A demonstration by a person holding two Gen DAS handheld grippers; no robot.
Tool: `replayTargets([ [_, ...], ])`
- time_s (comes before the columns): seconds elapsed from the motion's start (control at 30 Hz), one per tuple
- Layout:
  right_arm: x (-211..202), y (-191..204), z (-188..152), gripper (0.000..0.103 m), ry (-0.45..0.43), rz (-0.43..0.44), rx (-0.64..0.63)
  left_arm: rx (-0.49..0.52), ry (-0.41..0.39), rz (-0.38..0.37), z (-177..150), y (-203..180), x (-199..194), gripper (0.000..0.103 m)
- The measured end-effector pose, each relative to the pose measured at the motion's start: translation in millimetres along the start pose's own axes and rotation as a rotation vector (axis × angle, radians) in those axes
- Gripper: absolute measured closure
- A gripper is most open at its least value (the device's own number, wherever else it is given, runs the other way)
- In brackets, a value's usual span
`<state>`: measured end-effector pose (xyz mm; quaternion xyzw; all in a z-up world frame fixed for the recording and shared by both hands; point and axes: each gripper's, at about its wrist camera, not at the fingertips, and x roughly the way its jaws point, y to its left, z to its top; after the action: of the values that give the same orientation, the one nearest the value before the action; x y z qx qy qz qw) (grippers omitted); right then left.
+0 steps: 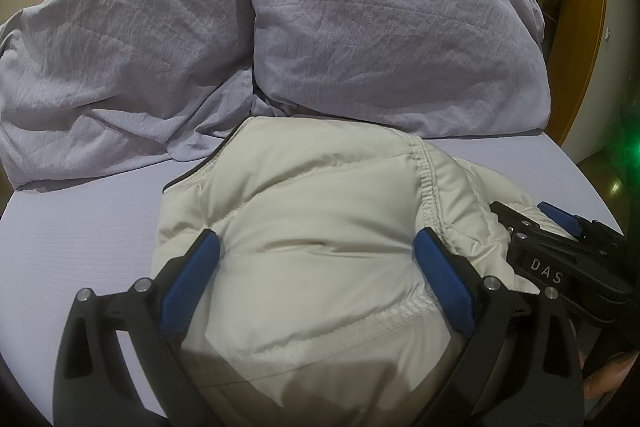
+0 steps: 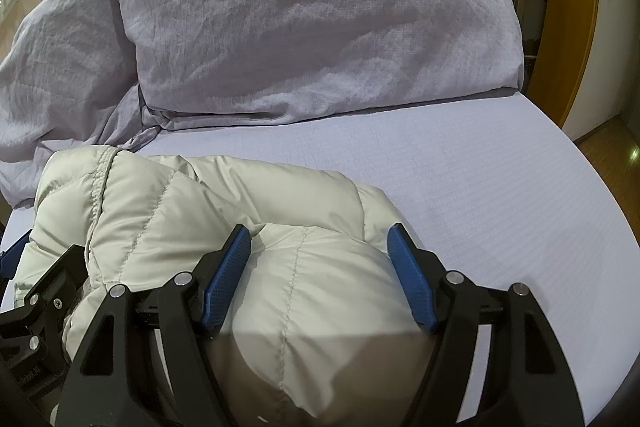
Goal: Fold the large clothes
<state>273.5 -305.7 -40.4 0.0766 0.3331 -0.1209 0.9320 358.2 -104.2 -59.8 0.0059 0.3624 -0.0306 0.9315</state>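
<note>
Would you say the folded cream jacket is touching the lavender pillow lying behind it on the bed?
Touching. The left wrist view shows the far edge of the jacket meeting the lower edge of the pillow with no bedsheet visible between them.

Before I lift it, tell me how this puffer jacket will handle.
The cream puffer jacket bulges between the quilting seams, so it is probably light and springy. Its shiny shell looks slippery. Folded in soft rolls, it will likely flop and unfold.

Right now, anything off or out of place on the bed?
Nothing damaged or spilled. The cream puffer jacket lies bunched on the lilac sheet, with both the left gripper and the right gripper straddling its padding. The two pillows are rumpled and lean together, nothing more.
</note>
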Motion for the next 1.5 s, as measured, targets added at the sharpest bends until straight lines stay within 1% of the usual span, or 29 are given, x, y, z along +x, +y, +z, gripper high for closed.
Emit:
replayTargets([
  [0.7, 0.3, -1.8, -0.4, 0.029, 0.0, 0.007, 0.001, -0.002, -0.003, 0.003, -0.9, -1.2, -1.6, 0.006],
  [0.93, 3.1, -4.0, 3.7, 0.028, 0.014, 0.007, 0.006, -0.001, 0.0, 0.005, 0.1, -1.2, 2.3, 0.006],
  [1.03, -7.3, -5.5, 4.8, 0.028, 0.01, 0.002, 0.004, -0.001, 0.001, 0.001, 0.9, -0.6, 0.0, 0.006],
  [1.2, -35.0, -9.2, -5.0, 0.03, -0.022, 0.03, -0.015, -0.003, 0.001, -0.006, 7.3, 5.7, -9.5, 0.006],
  [1.4, -41.5, -6.7, -12.7, 0.03, -0.018, 0.008, -0.012, -0.01, 0.0, -0.005, 8.7, 9.0, -11.0, 0.005],
  [1.5, -42.8, -4.8, -18.1, 0.03, -0.032, -0.011, -0.009, -0.017, 0.001, -0.018, 8.4, 13.2, -7.8, 0.003],
])
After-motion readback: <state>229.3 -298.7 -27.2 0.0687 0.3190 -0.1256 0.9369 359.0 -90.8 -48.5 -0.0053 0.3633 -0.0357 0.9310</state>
